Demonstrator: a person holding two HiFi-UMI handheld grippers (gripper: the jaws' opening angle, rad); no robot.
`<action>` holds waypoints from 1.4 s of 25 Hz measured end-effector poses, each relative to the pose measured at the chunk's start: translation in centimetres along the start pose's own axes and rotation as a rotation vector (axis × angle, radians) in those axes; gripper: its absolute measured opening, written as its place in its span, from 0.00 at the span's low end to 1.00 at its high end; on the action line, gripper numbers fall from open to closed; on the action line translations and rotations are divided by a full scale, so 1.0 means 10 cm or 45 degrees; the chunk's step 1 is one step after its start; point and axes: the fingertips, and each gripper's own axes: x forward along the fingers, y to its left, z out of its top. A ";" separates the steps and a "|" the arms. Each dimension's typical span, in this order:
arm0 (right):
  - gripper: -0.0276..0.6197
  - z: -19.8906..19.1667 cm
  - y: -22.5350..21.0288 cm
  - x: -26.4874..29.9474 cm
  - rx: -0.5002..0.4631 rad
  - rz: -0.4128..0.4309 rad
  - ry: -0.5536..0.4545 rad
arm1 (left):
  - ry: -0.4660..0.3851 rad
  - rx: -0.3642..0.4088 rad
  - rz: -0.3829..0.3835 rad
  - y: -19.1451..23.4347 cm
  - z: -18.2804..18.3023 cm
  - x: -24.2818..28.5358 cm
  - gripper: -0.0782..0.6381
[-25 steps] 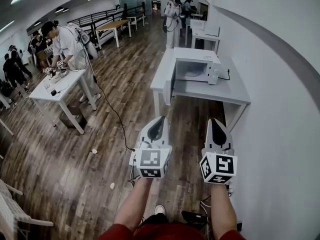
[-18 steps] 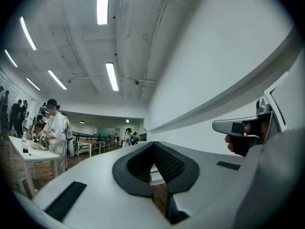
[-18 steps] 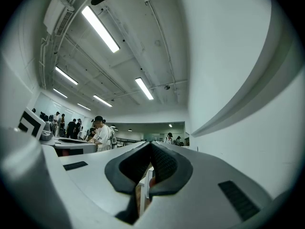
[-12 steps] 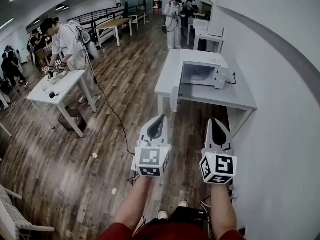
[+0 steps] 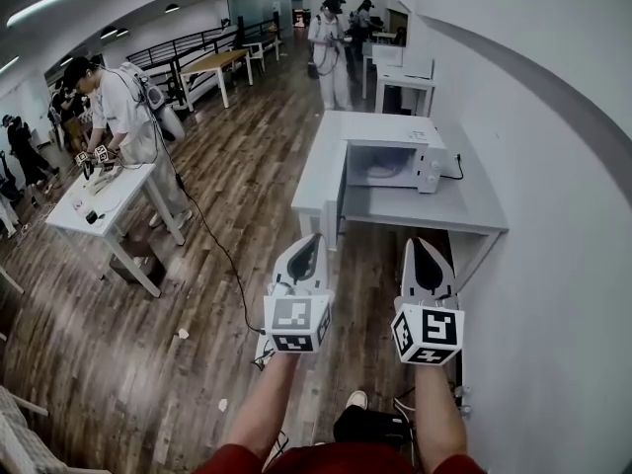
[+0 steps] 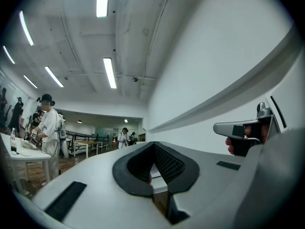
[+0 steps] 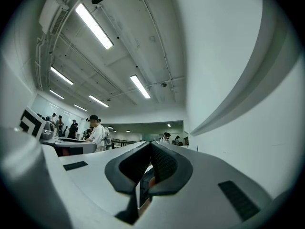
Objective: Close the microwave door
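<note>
Microwave (image 5: 390,151): one, at the far edge of the grey table (image 5: 425,210), well apart from both grippers.
Door (image 5: 342,178): one, swung open at the cavity's left side.
Left gripper (image 5: 309,240): jaws pressed together, nothing between.
Right gripper (image 5: 421,245): jaws pressed together, nothing between.
Marker cubes: two, one per gripper.
People nearby: two, one at a white table (image 5: 99,200) far left, one standing beyond the grey table.

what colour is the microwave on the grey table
The microwave is white; the head view shows it best.
</note>
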 end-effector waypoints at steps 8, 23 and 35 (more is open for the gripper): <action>0.09 -0.18 -0.62 0.69 0.028 -0.001 0.000 | 0.010 0.007 0.009 -0.08 -0.08 0.91 0.15; 0.09 -0.52 -1.24 1.49 0.082 0.014 0.026 | 0.051 0.031 0.034 -0.09 -0.31 1.85 0.15; 0.08 -0.77 -0.87 1.95 0.057 0.056 0.071 | 0.089 -0.003 0.066 0.46 -0.64 2.02 0.15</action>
